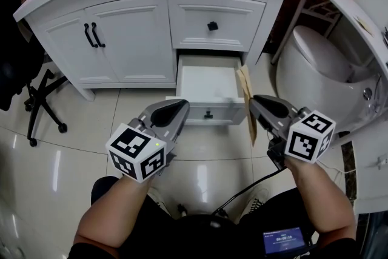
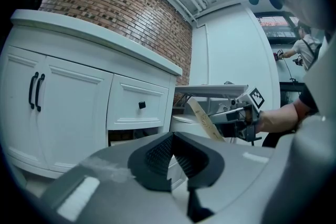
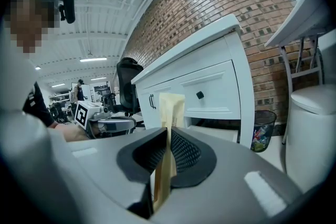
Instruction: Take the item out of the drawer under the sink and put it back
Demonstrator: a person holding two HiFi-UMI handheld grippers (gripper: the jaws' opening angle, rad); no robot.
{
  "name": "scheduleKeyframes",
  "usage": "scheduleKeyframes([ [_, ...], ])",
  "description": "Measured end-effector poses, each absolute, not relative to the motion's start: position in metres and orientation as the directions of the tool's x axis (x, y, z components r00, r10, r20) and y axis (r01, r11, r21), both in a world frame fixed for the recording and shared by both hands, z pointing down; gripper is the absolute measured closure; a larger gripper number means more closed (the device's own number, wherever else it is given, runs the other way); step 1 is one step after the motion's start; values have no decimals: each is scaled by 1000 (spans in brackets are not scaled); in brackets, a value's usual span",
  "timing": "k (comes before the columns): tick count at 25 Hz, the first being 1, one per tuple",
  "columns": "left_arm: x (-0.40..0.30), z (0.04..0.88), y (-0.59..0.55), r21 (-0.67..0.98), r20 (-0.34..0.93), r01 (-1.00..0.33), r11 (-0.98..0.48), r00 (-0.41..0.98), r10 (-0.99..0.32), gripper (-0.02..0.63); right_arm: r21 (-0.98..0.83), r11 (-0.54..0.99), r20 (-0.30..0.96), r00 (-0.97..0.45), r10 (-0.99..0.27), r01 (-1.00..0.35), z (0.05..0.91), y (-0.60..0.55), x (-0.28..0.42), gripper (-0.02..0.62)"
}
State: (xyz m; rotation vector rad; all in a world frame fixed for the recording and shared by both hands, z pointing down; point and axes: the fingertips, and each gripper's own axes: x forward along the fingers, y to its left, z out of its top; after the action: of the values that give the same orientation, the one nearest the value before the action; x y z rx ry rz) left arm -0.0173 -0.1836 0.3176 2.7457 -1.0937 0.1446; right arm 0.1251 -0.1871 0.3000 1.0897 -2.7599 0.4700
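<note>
Head view: my right gripper (image 1: 253,103) pinches a flat tan paper envelope (image 1: 247,87) just beside the right side of the open white wooden drawer (image 1: 200,112). Its long axis runs from me toward the white vanity cabinet (image 1: 121,39).

Left gripper view: my left gripper (image 2: 173,140) has its jaws pressed together (nothing between them).

Right gripper view: the envelope stands upright, clamped near its lower end.

Glossy tiled floor (image 1: 54,148), smooth white painted cabinet (image 1: 121,39), matt tan paper envelope (image 1: 247,91), rough brick wall (image 2: 121,8)
</note>
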Motion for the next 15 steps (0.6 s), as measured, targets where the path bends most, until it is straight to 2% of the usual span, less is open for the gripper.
scheduleKeyframes([
  [15, -9, 326, -189, 151, 170, -670, -727, 742, -648, 600, -2, 748, 305, -712, -632, -664, 261, -265, 86, 569],
])
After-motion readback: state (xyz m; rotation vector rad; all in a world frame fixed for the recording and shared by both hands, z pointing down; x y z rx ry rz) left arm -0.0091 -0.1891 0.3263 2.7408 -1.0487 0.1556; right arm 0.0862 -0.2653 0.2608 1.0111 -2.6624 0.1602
